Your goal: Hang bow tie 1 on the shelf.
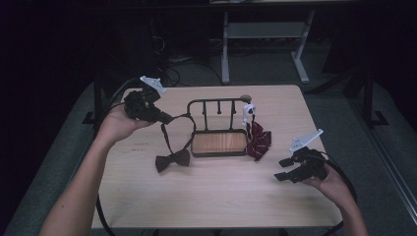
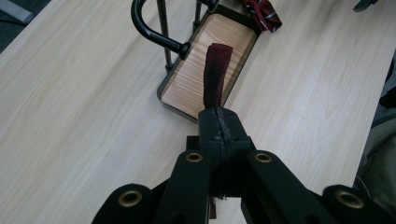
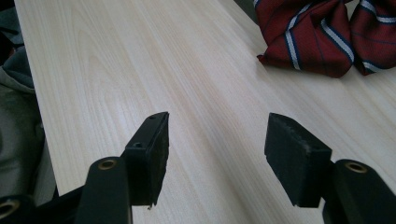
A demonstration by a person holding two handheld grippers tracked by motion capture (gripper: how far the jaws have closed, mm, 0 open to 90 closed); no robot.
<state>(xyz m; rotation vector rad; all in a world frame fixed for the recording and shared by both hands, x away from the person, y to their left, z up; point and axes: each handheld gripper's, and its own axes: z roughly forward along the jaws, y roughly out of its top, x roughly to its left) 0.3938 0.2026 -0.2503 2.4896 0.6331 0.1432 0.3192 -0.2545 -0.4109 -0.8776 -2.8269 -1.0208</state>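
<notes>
Your left hand-held gripper (image 1: pixel 164 118) pinches the maroon bow tie's strap (image 2: pixel 215 74); loop it over the rack's hook (image 2: pixel 154 32) next, while your right hand-held gripper (image 3: pixel 219 156) rests wide open, empty

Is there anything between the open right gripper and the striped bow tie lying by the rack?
Nothing visible. In the right gripper view, only bare table lies between the open right gripper and the striped bow tie. The rack stands beyond the tie, on its far side from the gripper.

Pale matt wood-grain table (image 1: pixel 206 196), glossy metal rack (image 2: pixel 154 35)
</notes>
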